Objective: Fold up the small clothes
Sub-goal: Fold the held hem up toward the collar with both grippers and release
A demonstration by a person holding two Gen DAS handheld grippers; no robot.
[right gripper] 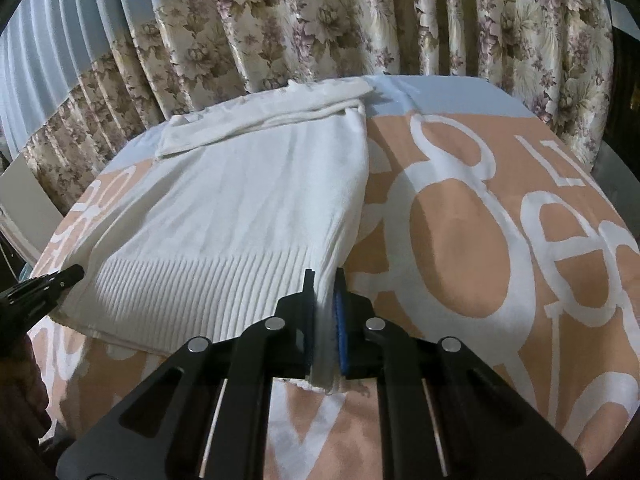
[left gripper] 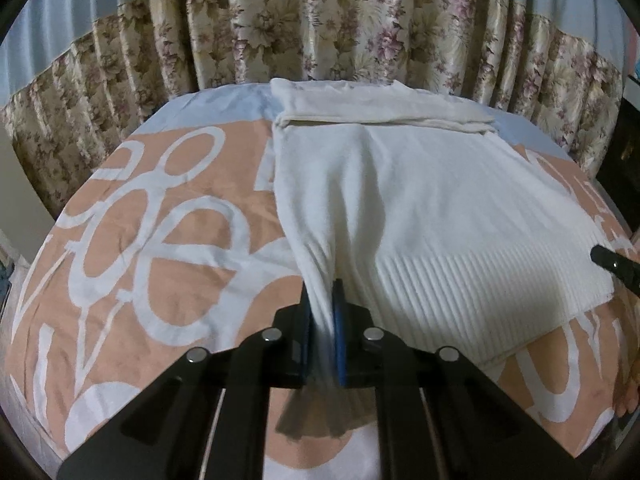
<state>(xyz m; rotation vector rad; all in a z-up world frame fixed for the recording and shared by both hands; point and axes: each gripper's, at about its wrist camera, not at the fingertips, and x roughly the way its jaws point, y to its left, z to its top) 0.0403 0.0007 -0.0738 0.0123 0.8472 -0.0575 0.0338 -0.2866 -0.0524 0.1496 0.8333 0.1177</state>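
Observation:
A white knit sweater [left gripper: 420, 200] lies on the bed, its ribbed hem toward me and its sleeves folded across the far end. My left gripper [left gripper: 321, 300] is shut on the hem's left corner, lifting the cloth into a ridge. My right gripper [right gripper: 323, 292] is shut on the hem's right corner of the same sweater [right gripper: 240, 208]. The right gripper's tip shows at the right edge of the left wrist view [left gripper: 616, 264]; the left gripper's tip shows at the left edge of the right wrist view [right gripper: 44, 284].
The bed cover [left gripper: 160, 240] is peach with large white letters, also seen in the right wrist view [right gripper: 460, 240]. Floral curtains [left gripper: 320, 20] hang close behind the bed's far edge. Dark furniture [left gripper: 628, 140] stands at the far right.

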